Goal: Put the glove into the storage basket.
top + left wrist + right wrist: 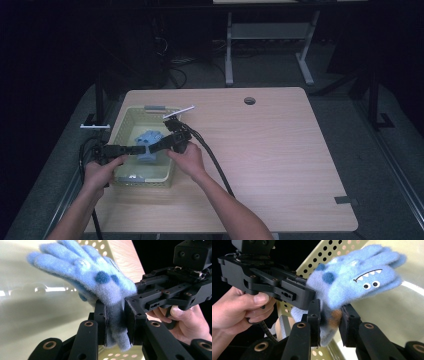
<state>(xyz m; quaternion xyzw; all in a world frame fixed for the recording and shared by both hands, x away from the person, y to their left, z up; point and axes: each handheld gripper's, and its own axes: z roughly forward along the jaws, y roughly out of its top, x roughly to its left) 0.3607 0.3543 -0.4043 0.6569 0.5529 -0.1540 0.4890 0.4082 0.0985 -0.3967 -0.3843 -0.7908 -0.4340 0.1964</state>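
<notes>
Two grippers meet over a pale green perforated basket (125,121) that sits at the left of the wooden table (280,150). Between them hangs a fuzzy blue glove (149,142) with dark blue spots, a toothy mouth and two small eyes. The left gripper (115,322) has its jaws clamped on the glove's cuff, the fabric squeezed flat between the pads. The right gripper (329,320) comes in from the right side of the basket and also has the cuff between its jaws: one pad presses the fabric, the other stands just beside it, so a firm grip is hard to tell. The glove's fingers point away from both pairs of jaws, above the basket's inside. Each gripper is held by one hand (187,159).
</notes>
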